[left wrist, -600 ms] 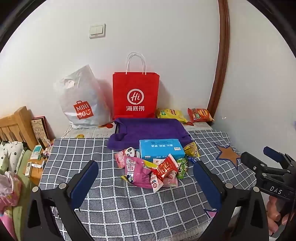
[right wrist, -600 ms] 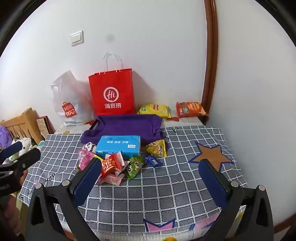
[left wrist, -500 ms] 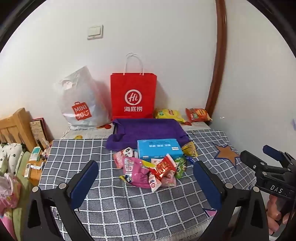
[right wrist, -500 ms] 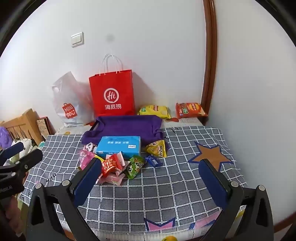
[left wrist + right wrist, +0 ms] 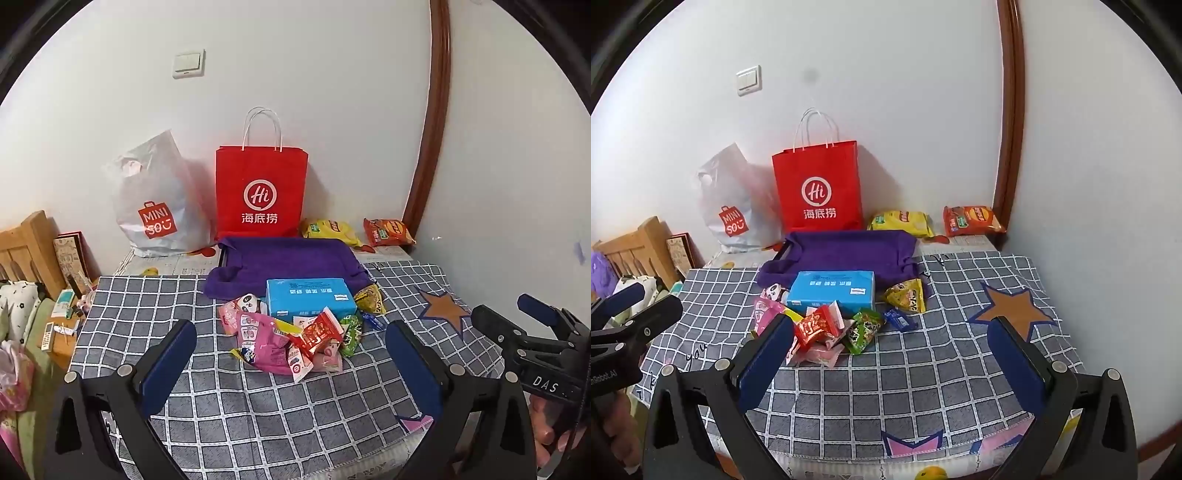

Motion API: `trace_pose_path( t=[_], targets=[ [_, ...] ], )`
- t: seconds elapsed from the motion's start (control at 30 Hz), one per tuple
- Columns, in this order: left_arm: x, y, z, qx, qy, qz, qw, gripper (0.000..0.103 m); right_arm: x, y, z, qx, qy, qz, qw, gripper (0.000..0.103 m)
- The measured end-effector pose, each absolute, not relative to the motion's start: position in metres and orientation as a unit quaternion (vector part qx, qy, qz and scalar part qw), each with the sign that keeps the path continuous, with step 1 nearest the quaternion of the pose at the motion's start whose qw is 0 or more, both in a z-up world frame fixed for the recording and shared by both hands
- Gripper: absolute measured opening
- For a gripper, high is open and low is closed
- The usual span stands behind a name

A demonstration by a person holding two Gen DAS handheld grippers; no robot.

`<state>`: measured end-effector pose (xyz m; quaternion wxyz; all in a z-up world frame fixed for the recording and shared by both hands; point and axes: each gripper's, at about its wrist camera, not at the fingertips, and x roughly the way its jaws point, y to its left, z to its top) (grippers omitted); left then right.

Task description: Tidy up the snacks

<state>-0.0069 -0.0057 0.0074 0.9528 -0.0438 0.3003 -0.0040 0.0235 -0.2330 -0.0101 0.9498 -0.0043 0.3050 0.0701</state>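
A heap of small snack packets [image 5: 295, 339] [image 5: 827, 328] lies in the middle of a grey checked cloth [image 5: 258, 406] [image 5: 923, 369]. Behind the heap sits a blue box [image 5: 308, 297] [image 5: 833, 290] against a purple fabric bag [image 5: 288, 258] [image 5: 846, 251]. A yellow triangular packet [image 5: 908, 295] and a small blue packet [image 5: 899, 319] lie just right of the heap. My left gripper [image 5: 291, 354] hangs open over the near side of the cloth, short of the heap. My right gripper [image 5: 892, 350] is open too, holding nothing; in the left wrist view it shows at the right edge [image 5: 524, 325].
Against the back wall stand a red paper bag [image 5: 260, 192] [image 5: 818, 186] and a white plastic bag [image 5: 155, 199] [image 5: 733, 206]. A yellow chip bag [image 5: 328, 230] [image 5: 901, 221] and an orange one [image 5: 388, 232] [image 5: 971, 219] lie beside them. A wooden headboard [image 5: 26, 243] is on the left.
Both cameras have drifted slightly; the scene sits a touch further left and lower in the left wrist view. Nothing on the cloth has moved and both grippers stay open.
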Motion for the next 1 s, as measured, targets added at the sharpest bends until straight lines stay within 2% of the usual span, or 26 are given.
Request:
trace_pose_path(
  t=[1.0],
  targets=[
    [-0.0087, -0.007, 0.0054, -0.04, 0.299, -0.005, 0.953, 0.102, 0.0152, -0.233, -0.0135, 0.006, 0.295, 0.076, 0.952, 0.103]
  ],
)
